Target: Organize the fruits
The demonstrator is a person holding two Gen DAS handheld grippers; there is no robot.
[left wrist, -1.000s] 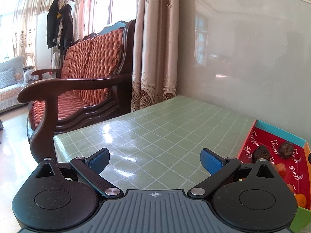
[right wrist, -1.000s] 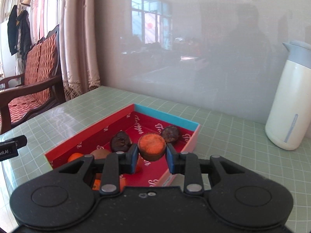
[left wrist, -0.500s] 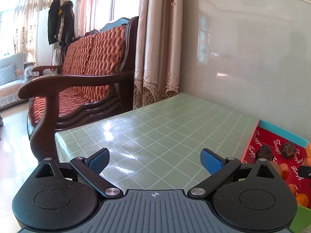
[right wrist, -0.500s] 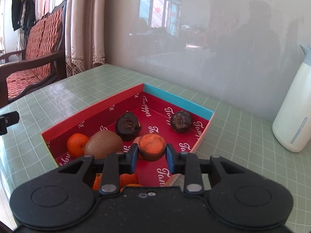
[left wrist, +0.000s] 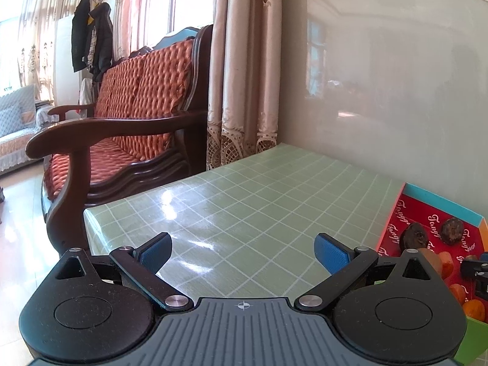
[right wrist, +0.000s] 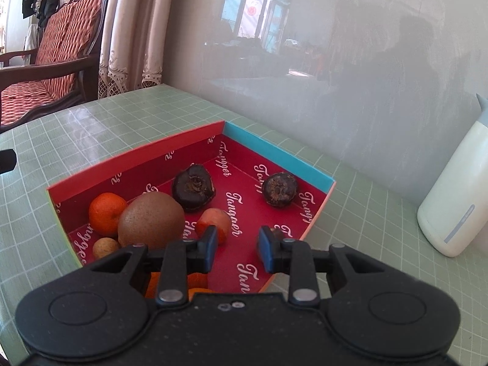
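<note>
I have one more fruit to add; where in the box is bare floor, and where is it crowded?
Bare box floor runs between the left dark fruit and right dark fruit, down to the near right wall. The left corner, with kiwi and tangerine, is crowded.

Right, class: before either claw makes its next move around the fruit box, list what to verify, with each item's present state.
1. Right claw empty: ok, jaws apart, nothing between them.
2. Orange-red fruit down inside the red box: ok, beside the kiwi.
3. Left claw open and empty: ok.
4. Left claw clear of the box: ok, it is over the bare green tablecloth.
5. White flask out of the way: ok, standing apart to the right.
6. Fruit remaining outside the box: cannot tell; none in view.
</note>
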